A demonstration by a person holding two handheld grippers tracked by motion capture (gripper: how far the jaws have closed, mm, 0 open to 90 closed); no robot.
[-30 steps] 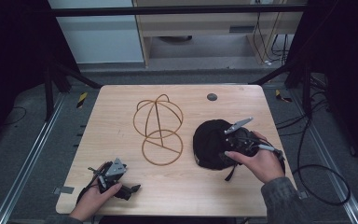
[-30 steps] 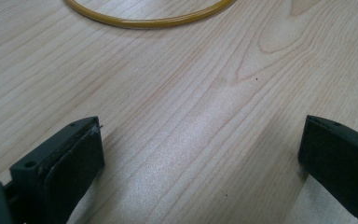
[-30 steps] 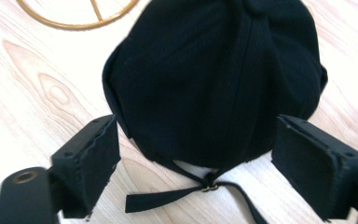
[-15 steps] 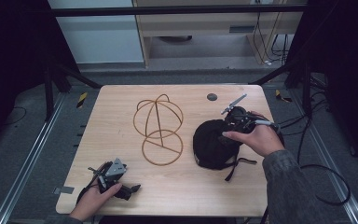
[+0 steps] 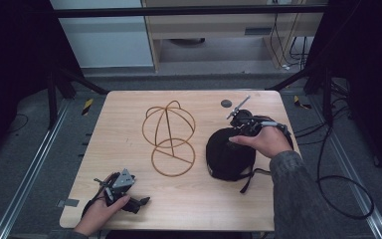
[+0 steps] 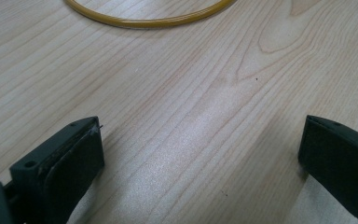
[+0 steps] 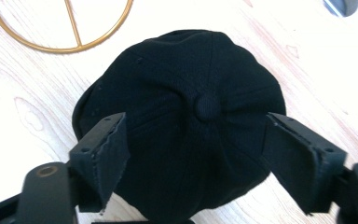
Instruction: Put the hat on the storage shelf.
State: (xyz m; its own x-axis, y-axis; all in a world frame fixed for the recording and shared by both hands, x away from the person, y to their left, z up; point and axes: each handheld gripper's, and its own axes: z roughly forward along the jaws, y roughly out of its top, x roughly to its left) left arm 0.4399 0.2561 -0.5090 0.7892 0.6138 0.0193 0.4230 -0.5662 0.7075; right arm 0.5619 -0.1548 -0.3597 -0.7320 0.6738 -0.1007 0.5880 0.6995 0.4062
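A black cap [image 5: 227,153] lies crown-up on the right half of the wooden table [image 5: 129,124]; its top button [image 7: 208,106] faces the right gripper view. My right gripper [image 5: 233,133] hovers over the cap's far edge, open, jaws standing to either side of the crown [image 7: 186,93]. A gold wire hat stand [image 5: 169,133] stands at the table's middle, its round base [image 7: 60,28] just left of the cap. My left gripper [image 5: 140,202] rests low at the front left, open above bare wood [image 6: 200,140], with the stand's base ring [image 6: 149,18] ahead of it.
A small dark round disc [image 5: 226,103] lies near the table's far edge, behind the cap. The cap's strap [image 5: 251,179] trails toward the front right. Black cables [image 5: 338,184] run over the floor to the right. Metal frame rails flank the table.
My right gripper has moved from the cap's right side up and away to its far edge, now hovering over the crown. The left gripper has stayed put.
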